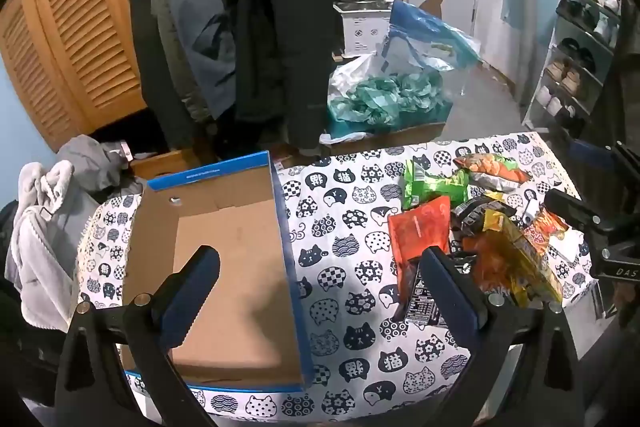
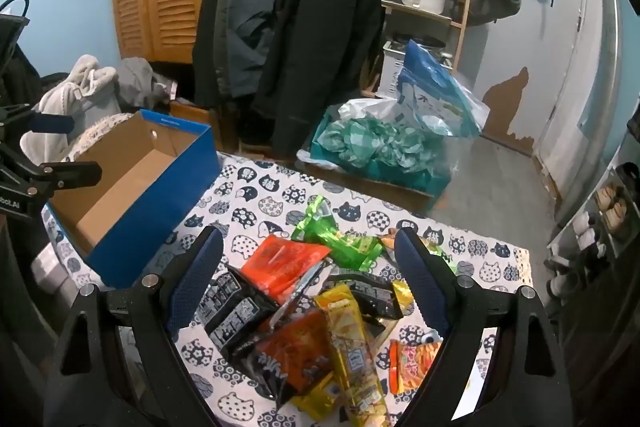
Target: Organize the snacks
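Your right gripper (image 2: 308,259) hangs wide open over the snack pile (image 2: 320,315), holding nothing. Your left gripper (image 1: 320,275) gapes empty above the blue box (image 1: 224,251), left of the snacks; coats (image 1: 248,19) hang beyond.

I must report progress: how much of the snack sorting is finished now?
Nothing looks done: the blue cardboard box is empty. Nothing is in hand: the left tongs and right tongs are open. Left to move: the whole pile, including the green foil packet and orange plastic pouch.
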`<state>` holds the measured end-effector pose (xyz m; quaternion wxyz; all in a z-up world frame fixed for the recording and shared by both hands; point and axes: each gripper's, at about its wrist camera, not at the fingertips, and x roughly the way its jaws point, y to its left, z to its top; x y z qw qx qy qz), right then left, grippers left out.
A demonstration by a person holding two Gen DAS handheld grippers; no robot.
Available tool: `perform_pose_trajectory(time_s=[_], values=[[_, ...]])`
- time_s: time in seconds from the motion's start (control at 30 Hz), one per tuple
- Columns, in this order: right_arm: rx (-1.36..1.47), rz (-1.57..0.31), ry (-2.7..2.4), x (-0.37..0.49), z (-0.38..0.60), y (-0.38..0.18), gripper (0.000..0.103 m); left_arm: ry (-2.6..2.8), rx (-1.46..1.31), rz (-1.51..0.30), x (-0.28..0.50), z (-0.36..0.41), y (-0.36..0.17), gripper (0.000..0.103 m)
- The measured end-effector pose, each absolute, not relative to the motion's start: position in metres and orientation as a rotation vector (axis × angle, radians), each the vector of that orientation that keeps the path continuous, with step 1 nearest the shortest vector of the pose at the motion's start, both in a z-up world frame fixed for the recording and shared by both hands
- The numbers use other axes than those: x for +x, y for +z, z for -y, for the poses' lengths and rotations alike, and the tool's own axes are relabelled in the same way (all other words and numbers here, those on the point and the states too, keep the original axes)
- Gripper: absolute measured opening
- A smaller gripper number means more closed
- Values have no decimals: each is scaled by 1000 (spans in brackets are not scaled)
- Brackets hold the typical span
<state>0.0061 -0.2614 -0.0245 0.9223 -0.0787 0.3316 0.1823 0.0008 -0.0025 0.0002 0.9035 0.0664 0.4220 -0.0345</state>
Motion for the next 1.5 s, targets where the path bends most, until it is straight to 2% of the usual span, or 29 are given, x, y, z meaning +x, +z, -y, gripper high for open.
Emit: perform_pose_trajectory(time_s=[1.5], values=[[-174, -683, 388, 1, 248, -31, 86, -84, 140, -881, -1, 6, -3, 101]])
